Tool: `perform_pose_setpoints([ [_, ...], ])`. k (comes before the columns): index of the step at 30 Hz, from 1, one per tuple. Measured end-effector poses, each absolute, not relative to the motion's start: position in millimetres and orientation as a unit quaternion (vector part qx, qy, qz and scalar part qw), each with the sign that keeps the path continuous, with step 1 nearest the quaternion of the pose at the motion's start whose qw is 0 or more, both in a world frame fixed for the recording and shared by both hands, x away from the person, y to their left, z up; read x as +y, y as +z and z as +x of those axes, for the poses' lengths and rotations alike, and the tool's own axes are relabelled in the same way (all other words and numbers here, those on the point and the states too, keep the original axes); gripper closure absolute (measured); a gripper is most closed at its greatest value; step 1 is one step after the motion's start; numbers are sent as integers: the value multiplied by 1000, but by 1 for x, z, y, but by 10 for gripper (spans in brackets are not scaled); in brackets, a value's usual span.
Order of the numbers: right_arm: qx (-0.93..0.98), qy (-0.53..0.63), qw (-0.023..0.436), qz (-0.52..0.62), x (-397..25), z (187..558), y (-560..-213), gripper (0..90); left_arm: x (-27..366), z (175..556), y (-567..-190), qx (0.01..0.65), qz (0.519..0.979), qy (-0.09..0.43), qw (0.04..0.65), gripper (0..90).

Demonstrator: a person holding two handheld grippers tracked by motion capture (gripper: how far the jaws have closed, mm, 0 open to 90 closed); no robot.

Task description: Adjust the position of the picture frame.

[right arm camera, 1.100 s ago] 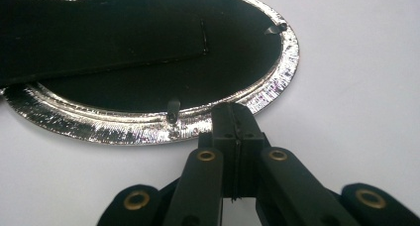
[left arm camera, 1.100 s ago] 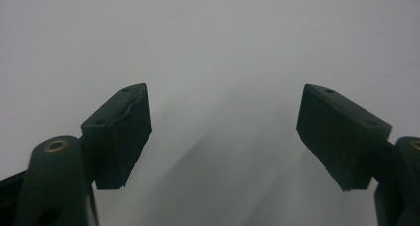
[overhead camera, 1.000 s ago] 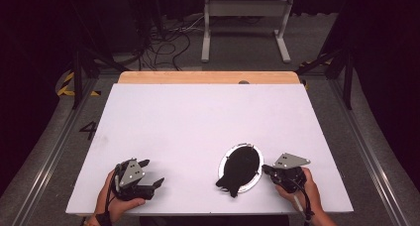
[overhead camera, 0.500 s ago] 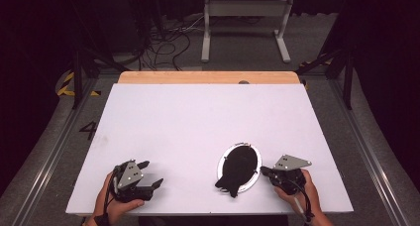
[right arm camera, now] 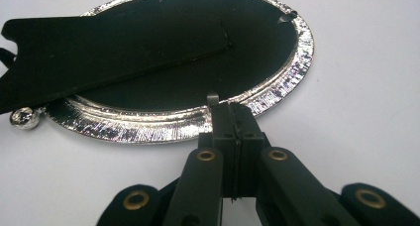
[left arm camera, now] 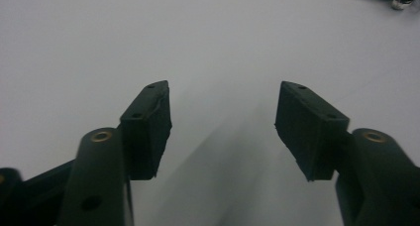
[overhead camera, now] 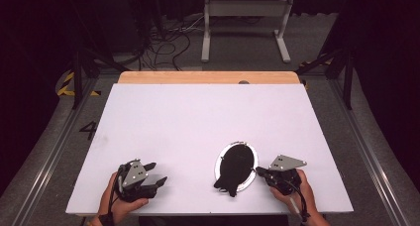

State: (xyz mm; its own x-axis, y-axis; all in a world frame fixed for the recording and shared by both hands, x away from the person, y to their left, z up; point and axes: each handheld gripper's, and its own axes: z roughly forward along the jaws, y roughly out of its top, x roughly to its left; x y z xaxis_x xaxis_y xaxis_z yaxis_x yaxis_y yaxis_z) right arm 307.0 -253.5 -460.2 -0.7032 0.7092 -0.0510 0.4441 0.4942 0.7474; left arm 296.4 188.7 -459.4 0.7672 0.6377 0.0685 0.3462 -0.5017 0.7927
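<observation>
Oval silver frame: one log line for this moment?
right gripper: shut at rim of oval silver picture frame with black back | left gripper: open, empty | frame: face down on white table

Oval frame (overhead camera: pixel 236 167) sits a bit further left & more tilted vs 1 s ago. Right gripper (overhead camera: pixel 261 172) has shifted left w/ it, jaws pinched at the rim.

The oval shiny silver metal frame (right arm camera: pixel 277 94) has a rough, bumpy rim and a soft matt black back (right arm camera: pixel 163 62).

The right gripper (right arm camera: pixel 233 118), jaws pressed together, pinches a small tab (right arm camera: pixel 212 98) on the oval silver frame's (right arm camera: pixel 163 122) rim.
</observation>
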Motion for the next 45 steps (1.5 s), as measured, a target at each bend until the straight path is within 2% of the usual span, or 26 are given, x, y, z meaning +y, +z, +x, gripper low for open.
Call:
perform_pose_setpoints([
  [4, 844, 371, 177, 344, -251, 310, -460, 900, 180, 297, -457, 273, 855, 166, 409, 602],
  [6, 844, 370, 179, 344, -251, 310, -460, 900, 177, 297, -457, 268, 857, 163, 408, 628],
  [7, 846, 367, 183, 342, -250, 308, -460, 900, 171, 297, -456, 260, 863, 157, 404, 705],
  [8, 846, 366, 183, 342, -250, 308, -460, 900, 168, 297, -455, 253, 867, 157, 400, 733],
  [13, 849, 364, 179, 337, -251, 303, -459, 900, 160, 296, -450, 233, 877, 153, 392, 808],
  [20, 852, 366, 172, 332, -250, 297, -459, 900, 155, 302, -445, 218, 882, 155, 389, 846],
  [23, 850, 369, 173, 335, -248, 298, -460, 900, 161, 302, -448, 226, 869, 153, 412, 851],
  [29, 848, 371, 175, 336, -244, 301, -461, 900, 177, 307, -452, 247, 862, 147, 417, 838],
  [45, 854, 358, 181, 330, -230, 318, -459, 900, 154, 306, -460, 220, 880, 130, 401, 831],
])
